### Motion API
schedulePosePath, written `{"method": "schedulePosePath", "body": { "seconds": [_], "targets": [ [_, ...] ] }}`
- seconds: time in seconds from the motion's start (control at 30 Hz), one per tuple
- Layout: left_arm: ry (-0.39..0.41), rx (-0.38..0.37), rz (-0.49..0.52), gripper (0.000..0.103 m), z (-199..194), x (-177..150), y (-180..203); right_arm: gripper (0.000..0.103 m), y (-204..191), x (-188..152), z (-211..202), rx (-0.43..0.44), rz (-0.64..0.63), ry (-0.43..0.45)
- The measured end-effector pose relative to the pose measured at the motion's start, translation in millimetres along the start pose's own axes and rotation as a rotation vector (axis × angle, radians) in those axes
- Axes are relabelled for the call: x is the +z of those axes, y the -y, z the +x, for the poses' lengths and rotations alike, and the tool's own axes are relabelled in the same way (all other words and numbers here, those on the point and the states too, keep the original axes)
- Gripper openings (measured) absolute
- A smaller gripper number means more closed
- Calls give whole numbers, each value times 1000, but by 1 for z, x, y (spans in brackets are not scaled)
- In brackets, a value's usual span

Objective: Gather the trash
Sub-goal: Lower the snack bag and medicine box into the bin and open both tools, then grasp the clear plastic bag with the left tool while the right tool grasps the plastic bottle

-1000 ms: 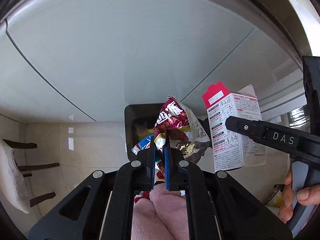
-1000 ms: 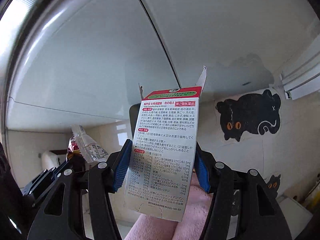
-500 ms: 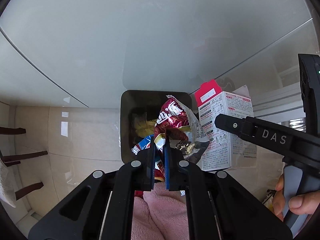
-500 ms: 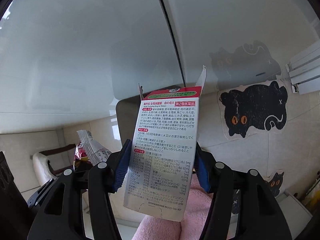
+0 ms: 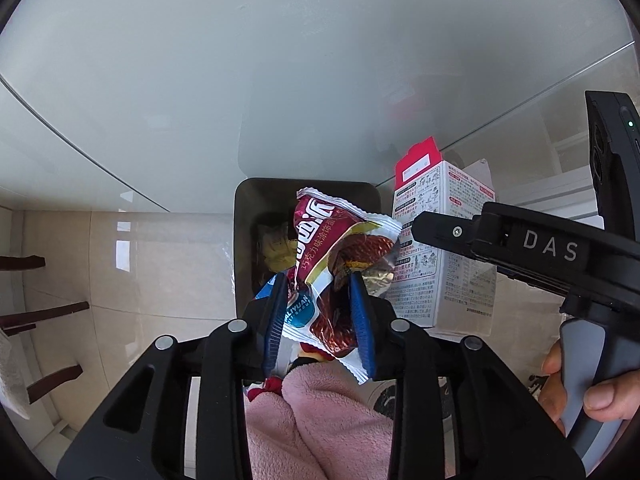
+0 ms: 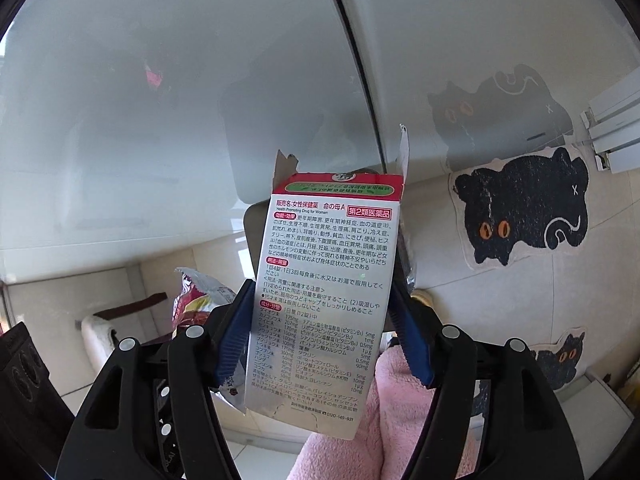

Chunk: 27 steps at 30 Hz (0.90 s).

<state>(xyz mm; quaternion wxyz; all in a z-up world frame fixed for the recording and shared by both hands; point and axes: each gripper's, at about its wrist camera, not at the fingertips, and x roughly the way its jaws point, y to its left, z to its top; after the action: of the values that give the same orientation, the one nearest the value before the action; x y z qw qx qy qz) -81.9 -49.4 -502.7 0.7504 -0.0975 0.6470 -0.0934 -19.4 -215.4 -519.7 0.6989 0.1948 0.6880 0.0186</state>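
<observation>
The left gripper [image 5: 318,312] stands wide around the snack wrapper [image 5: 340,248] over the dark bin [image 5: 244,240], so it may catch on the medicine box [image 6: 324,300] clamped in the right gripper [image 6: 324,336] and fall outside

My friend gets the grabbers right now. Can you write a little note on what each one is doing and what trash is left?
Left gripper: open, snack wrapper loose between its fingers, right above the dark bin.
Right gripper: shut on the medicine box, beside the bin, not over it.
Done: some wrappers already lie in the bin.
Left: let the wrapper fall in, then move the box over the bin and release it.
</observation>
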Motion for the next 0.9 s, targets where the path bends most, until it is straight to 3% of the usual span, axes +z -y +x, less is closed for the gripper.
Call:
{"method": "schedulePosePath", "body": {
  "seconds": [0.37,0.5,0.63,0.7,0.9],
  "targets": [
    [25,23,16,53,-14,4,4,80,1,4,-10,6,21,9],
    [41,22,24,65,-24,4,5,84,3,3,-24,4,27,27],
    [70,29,45,78,-47,1,12,87,5,-2,-50,6,40,55],
    [89,27,55,81,-62,-1,16,95,6,-6,-67,9,48,72],
    [178,17,105,91,-129,-5,29,99,0,-22,-137,14,17,158]
  ]
}}
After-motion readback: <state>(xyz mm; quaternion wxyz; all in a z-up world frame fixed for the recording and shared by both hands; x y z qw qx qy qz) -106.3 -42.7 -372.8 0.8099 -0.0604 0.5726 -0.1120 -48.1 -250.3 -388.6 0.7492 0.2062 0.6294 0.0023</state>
